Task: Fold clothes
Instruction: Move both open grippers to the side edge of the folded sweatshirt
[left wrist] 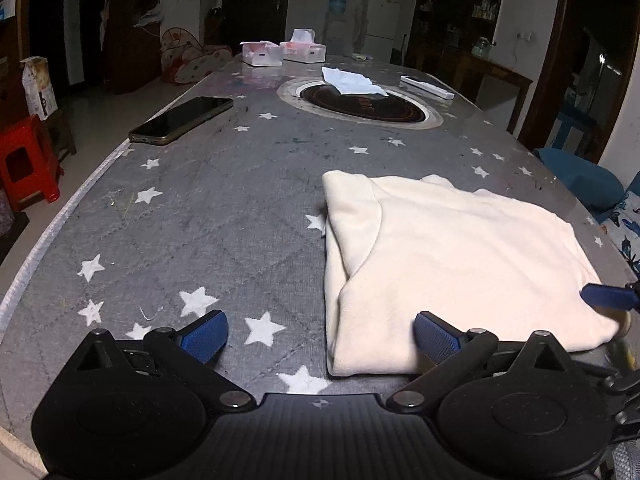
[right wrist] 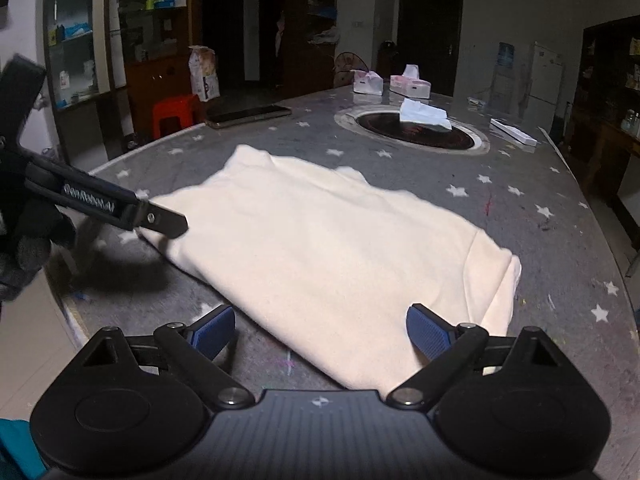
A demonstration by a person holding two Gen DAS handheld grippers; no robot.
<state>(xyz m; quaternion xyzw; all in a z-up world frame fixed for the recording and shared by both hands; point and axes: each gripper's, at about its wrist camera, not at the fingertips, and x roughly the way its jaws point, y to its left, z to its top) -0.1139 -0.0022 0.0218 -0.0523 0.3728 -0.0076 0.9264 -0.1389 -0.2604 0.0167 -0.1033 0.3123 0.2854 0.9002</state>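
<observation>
A cream garment lies folded into a flat rectangle on the grey star-patterned table. It also shows in the right wrist view. My left gripper is open and empty at the garment's near left corner, its right finger over the cloth edge. My right gripper is open and empty, its jaws wide over the garment's near edge. A blue fingertip of the right gripper shows at the garment's right side. The left gripper shows from the side at the garment's left corner.
A dark phone lies at the table's left edge. A round hotplate with a white tissue sits mid-table. Two tissue boxes and a white bar lie at the far end. A red stool stands left.
</observation>
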